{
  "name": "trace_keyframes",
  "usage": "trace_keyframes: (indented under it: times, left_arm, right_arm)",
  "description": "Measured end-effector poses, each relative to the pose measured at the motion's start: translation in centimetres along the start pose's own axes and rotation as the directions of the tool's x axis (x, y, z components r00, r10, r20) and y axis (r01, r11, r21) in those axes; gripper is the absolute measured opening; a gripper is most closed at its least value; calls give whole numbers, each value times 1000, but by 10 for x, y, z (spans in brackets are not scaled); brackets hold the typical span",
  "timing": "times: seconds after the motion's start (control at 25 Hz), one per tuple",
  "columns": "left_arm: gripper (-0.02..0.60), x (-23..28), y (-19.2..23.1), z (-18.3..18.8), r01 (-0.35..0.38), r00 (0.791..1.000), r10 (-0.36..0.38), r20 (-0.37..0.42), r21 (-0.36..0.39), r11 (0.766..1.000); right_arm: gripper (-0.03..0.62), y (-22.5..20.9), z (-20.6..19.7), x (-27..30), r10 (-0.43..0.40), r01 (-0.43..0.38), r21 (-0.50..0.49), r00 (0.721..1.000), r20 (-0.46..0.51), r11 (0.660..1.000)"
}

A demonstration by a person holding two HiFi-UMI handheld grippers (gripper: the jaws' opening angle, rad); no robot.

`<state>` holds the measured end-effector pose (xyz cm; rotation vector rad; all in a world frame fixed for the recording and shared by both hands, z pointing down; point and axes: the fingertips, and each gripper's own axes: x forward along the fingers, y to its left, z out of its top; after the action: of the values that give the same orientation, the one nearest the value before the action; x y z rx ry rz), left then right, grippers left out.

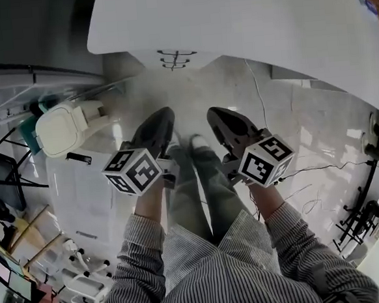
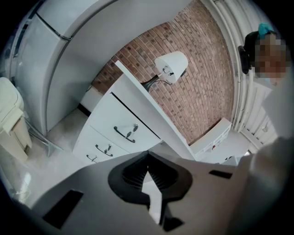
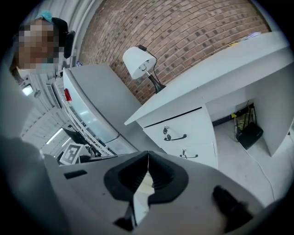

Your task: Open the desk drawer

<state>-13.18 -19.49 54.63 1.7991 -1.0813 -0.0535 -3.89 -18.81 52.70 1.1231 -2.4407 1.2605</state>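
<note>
Brick wall (image 2: 202, 69) beyond drawers (image 2: 120, 125); left hand-held gripper (image 2: 148, 155), right hand-held gripper (image 3: 148, 155) closed, empty.

The left tool (image 1: 164, 114) and right tool (image 1: 213, 113) are held side by side before the torso (image 1: 213, 280), on forearms (image 1: 148, 206) in striped sleeves (image 1: 295, 244). The jaws of the 2 are pressed together, empty.

Bearing, on the pale glossy floor (image 1: 270, 102), a white desk (image 1: 231, 20) at twelve o'clock, a cream bin (image 1: 63, 128) at nine, cables (image 1: 328, 167) at three.
</note>
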Motion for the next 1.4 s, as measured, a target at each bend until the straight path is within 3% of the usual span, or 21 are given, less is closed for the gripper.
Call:
trace_keyframes:
  times: [0.2,0.48,0.6,0.76,0.96,1.28,1.4]
  left_arm:
    - [12,12,32,7,-12,1000,12,8,-17,1000]
    - [14,38,55,7,79,997,-80,-9,-86,993]
    - [14,48,64,7,98,995,-100,-17,-113,989]
    - [15,59,84,5,100,994,-104,-18,-156,983]
    - [15,79,97,7,115,993,-119,-11,-191,975]
    - [21,107,104,10,135,990,-138,4,-247,960]
    - [90,114,109,12,162,986,-165,10,-278,947]
  right_arm:
    - [17,-13,-12,20,8,-8,35,1000,9,999]
    - [18,-24,-11,56,74,-84,152,995,68,985]
    - [18,-34,-9,69,108,-142,278,985,134,950]
    - [18,-61,-14,84,58,-133,395,979,198,909]
    - [18,-90,-8,101,12,-149,477,960,278,866]
    - [20,-123,-7,124,-19,-166,551,949,315,818]
    - [25,-130,-8,131,-21,-178,567,945,327,804]
